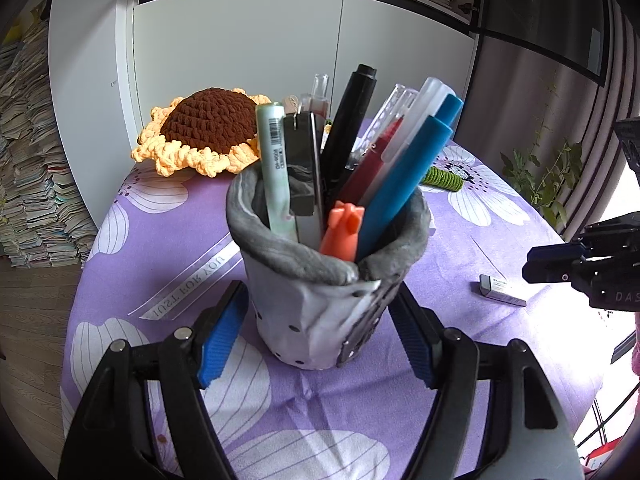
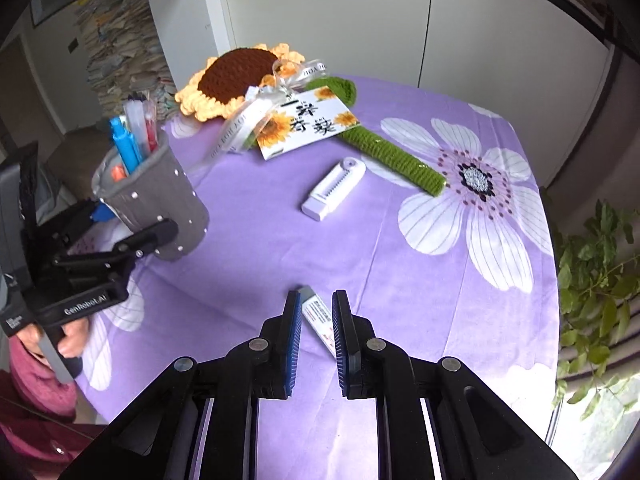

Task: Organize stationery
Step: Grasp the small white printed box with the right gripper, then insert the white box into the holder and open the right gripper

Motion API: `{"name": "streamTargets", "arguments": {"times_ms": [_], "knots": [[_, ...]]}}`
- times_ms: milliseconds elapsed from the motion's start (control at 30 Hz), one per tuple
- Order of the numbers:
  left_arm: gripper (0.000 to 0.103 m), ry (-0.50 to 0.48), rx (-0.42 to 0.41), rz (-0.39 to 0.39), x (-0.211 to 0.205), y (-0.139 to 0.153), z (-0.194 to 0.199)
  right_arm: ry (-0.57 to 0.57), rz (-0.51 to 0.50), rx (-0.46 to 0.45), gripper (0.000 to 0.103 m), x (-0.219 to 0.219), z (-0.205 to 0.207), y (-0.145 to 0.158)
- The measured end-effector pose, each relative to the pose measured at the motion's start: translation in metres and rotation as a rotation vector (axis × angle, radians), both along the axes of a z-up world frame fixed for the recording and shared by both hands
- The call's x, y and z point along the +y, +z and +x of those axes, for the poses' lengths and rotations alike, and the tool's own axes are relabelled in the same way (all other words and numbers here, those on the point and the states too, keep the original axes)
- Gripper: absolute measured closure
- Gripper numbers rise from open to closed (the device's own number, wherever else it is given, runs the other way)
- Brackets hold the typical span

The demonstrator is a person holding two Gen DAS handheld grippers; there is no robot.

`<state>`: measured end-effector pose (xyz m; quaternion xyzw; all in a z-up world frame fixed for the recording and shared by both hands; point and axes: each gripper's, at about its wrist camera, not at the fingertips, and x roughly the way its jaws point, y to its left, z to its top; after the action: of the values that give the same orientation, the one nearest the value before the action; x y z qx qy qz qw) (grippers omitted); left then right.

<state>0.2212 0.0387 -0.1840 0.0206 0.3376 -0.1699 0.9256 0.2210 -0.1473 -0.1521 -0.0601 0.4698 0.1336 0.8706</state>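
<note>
A grey fabric pen holder full of pens and markers stands on the purple flowered tablecloth. My left gripper is closed around its base, blue pads against both sides. The holder also shows in the right wrist view, with the left gripper on it. A white eraser in a printed sleeve lies on the cloth between the open fingers of my right gripper, which do not press on it. The eraser also shows in the left wrist view, beside the right gripper.
A white correction tape dispenser lies mid-table. A crocheted sunflower with a green stem, ribbon and a printed card lies at the back. A plant stands off the table's right edge. White cabinets stand behind.
</note>
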Motion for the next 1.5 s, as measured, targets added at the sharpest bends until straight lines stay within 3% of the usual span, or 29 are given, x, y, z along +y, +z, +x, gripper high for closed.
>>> {"name": "streamTargets", "arguments": {"times_ms": [300,400,467,667,733,800,833,1100,1233,1333,1500], "knots": [[0.024,0.022,-0.065,-0.018,0.005,0.009,-0.009,0.032,0.004,0.012,0.089,0.000,0.001,-0.010],[0.026,0.019,-0.069,-0.032,0.008,0.010,-0.007,0.027,0.003,0.020,0.089,-0.001,0.003,-0.013],[0.037,-0.001,-0.066,-0.046,0.007,0.010,-0.008,0.021,0.001,0.028,0.088,-0.004,0.005,-0.016],[0.037,-0.003,-0.074,-0.031,0.004,0.010,-0.009,0.049,-0.022,0.050,0.088,-0.002,0.010,-0.023],[0.037,-0.004,-0.074,-0.032,0.004,0.010,-0.009,0.067,-0.036,0.053,0.078,0.001,0.011,-0.024],[0.037,-0.004,-0.074,-0.032,0.004,0.010,-0.009,0.088,-0.053,0.045,0.061,0.006,0.012,-0.025],[0.037,-0.004,-0.074,-0.032,0.003,0.010,-0.009,0.098,-0.063,0.038,0.060,0.008,0.012,-0.025],[0.037,-0.004,-0.074,-0.033,0.003,0.010,-0.009,0.166,-0.153,0.060,0.060,0.026,0.022,-0.034],[0.036,-0.004,-0.074,-0.032,0.003,0.010,-0.009,0.192,-0.175,0.077,0.082,0.029,0.025,-0.038],[0.036,-0.004,-0.069,-0.032,0.003,0.010,-0.009,0.176,-0.206,0.067,0.084,0.031,0.025,-0.038],[0.036,-0.005,-0.066,-0.034,0.004,0.010,-0.008,0.097,-0.108,0.038,0.085,0.026,0.019,-0.013]]}}
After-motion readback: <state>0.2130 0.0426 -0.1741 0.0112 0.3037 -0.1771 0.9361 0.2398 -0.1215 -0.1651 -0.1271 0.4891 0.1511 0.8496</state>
